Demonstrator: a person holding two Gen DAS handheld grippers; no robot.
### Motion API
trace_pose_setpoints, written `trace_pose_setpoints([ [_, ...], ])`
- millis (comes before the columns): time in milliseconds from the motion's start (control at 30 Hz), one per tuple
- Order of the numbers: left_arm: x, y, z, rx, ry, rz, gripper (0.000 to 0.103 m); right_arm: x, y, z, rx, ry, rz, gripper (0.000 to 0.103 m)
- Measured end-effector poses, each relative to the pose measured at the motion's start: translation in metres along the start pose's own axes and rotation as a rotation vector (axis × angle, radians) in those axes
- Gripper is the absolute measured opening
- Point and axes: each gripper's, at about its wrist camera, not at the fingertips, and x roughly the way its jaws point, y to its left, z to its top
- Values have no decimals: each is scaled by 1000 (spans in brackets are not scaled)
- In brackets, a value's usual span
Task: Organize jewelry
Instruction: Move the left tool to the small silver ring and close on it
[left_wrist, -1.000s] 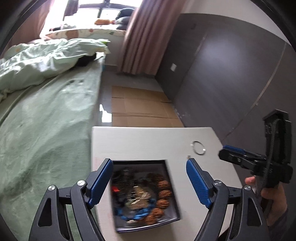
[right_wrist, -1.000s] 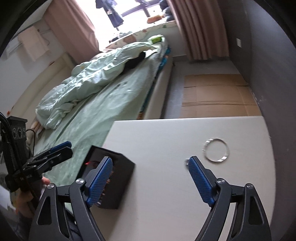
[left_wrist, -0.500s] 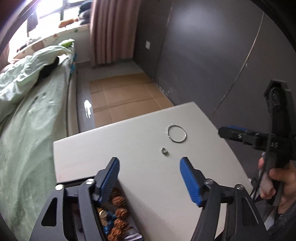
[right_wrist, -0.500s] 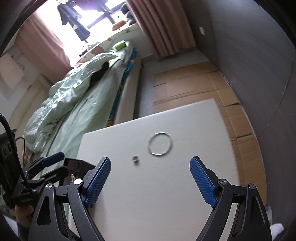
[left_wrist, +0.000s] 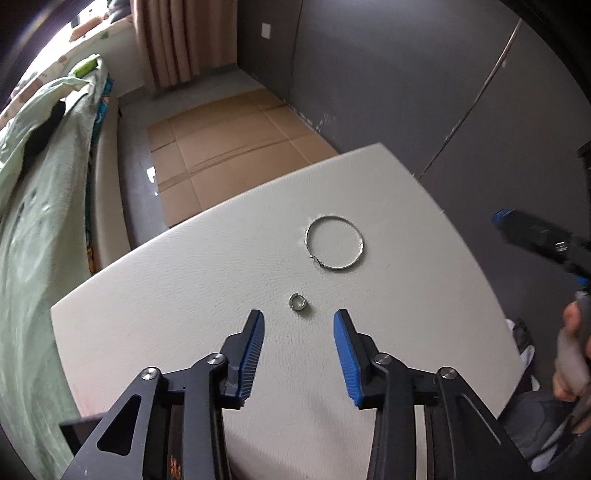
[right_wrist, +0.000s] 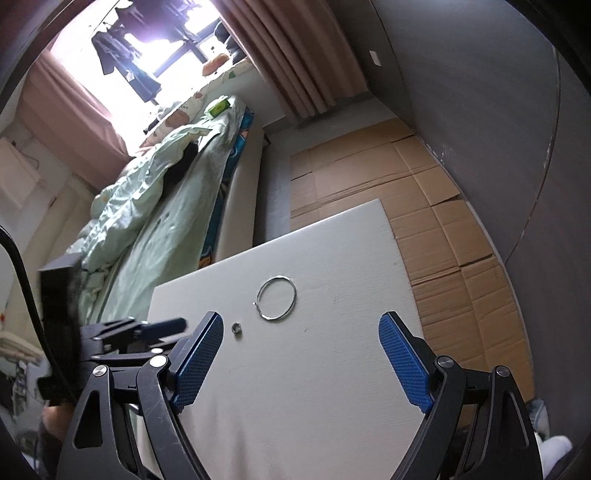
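The white rectangular bench (left_wrist: 184, 295) is carrying both loose pieces. The thin silver wire bangle (left_wrist: 335, 243) is lying beyond the jaws of the left gripper (left_wrist: 298, 325); the small silver ring (left_wrist: 297, 302) is sitting just ahead of them, likely the next pick. Those jaws have just been closing, still apart, nothing between. The right gripper (right_wrist: 301, 330) is waiting with jaws wide, empty. No writing is showing.

Two wrist fisheyes, angled steeply down, near (shared: white table (left_wrist: 192, 280), bangle (right_wrist: 277, 298))
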Motion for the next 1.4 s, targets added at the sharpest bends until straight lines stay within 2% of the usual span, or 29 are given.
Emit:
trace_pose_setpoints([
  [67,7,-2,2,2,18,5,34,-3,-4,0,9,-7,4,87],
  [233,24,-6,8,10,44,22,32,-8,-12,1,36,-18,15,87],
  [367,32,-9,11,23,55,51,22,-7,-16,3,51,-17,19,87],
  [467,38,-8,10,17,70,62,19,-6,-16,4,50,-14,20,87],
  [633,37,-12,10,30,53,82,13,0,-12,5,30,-3,26,87],
  [733,37,-13,11,35,47,79,13,8,-8,6,19,13,22,86],
  [833,32,-8,10,12,27,64,13,19,-4,8,17,34,20,80],
  [1033,10,3,6,-17,-22,47,13,34,6,10,-8,50,12,79],
  [1133,-6,13,1,-36,-60,41,13,42,15,10,-44,56,-2,79],
  [1267,-25,27,-9,-70,-106,31,13,54,29,9,-108,74,-33,71],
  [1400,-41,41,-19,-103,-143,27,13,68,46,7,-191,89,-74,71],
])
